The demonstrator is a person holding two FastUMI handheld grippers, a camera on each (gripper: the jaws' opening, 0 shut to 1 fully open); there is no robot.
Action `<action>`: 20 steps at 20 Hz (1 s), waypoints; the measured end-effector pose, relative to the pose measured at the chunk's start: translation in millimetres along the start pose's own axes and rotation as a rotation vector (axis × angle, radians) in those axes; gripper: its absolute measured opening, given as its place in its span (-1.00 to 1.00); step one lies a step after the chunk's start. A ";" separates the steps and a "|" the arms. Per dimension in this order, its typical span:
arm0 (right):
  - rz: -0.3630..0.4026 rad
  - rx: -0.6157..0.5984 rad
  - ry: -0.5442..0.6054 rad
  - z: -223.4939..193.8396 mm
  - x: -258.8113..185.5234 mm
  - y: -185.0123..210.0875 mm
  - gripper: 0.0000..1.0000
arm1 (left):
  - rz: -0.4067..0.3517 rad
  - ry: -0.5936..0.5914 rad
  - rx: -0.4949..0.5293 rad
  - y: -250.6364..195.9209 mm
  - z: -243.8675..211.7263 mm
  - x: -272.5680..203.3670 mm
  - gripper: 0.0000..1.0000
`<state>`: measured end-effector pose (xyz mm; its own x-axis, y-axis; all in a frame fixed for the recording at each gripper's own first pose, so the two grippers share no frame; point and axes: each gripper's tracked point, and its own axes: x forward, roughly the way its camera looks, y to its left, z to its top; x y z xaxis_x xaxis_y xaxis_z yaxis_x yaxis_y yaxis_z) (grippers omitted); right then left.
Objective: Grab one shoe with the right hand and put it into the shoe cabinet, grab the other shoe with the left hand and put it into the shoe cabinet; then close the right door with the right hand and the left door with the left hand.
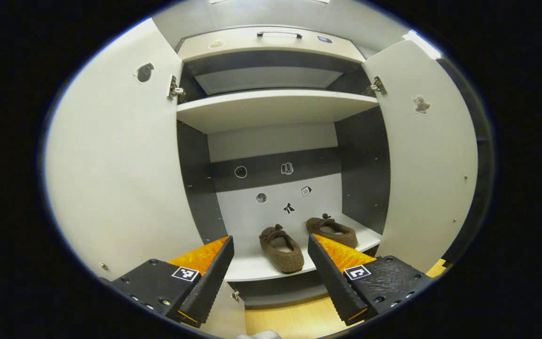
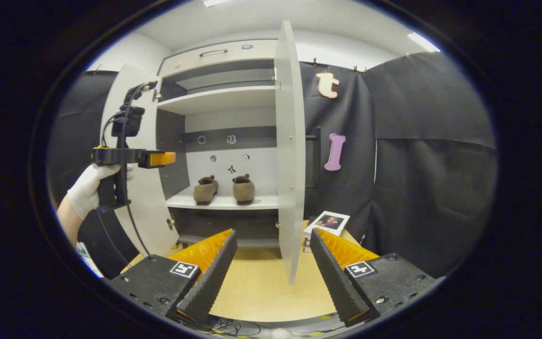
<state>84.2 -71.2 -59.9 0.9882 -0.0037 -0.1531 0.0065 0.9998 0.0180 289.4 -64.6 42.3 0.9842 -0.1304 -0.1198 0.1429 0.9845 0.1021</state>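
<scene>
Two brown fuzzy shoes stand side by side on the cabinet's lower shelf (image 1: 257,270): the left shoe (image 1: 281,248) and the right shoe (image 1: 331,230), seen again in the right gripper view as left shoe (image 2: 205,189) and right shoe (image 2: 243,187). Both doors hang open: left door (image 1: 120,160), right door (image 1: 428,155). My left gripper (image 1: 270,275) is open and empty just in front of the shelf. My right gripper (image 2: 273,275) is open and empty, with the right door's edge (image 2: 290,155) straight ahead. The left gripper (image 2: 155,158) is held by a gloved hand (image 2: 90,186) near the left door (image 2: 132,188).
An upper shelf (image 1: 271,106) and a top drawer with a handle (image 1: 279,34) sit above. The cabinet stands on a light wooden floor (image 2: 257,282). A small box with a picture (image 2: 327,222) lies to the right of the cabinet, against the black cloth wall.
</scene>
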 end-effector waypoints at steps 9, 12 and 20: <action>0.006 -0.017 -0.037 9.0 -18.6 25.5 0.98 | 0.045 -0.062 -0.073 27.2 -20.2 -144.1 0.92; 0.004 -0.019 -0.039 8.0 -25.5 31.5 0.97 | 0.050 -0.048 -0.079 28.2 -43.4 -180.6 0.92; -0.014 -0.041 -0.026 -3.2 -41.9 38.4 0.98 | 0.092 0.061 -0.114 29.9 -117.4 -253.8 0.92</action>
<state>42.5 -32.6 -55.9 0.9917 -0.0175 -0.1271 0.0144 0.9996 -0.0249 31.6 11.7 -40.2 0.9840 -0.0351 -0.1748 0.0362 0.9993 0.0031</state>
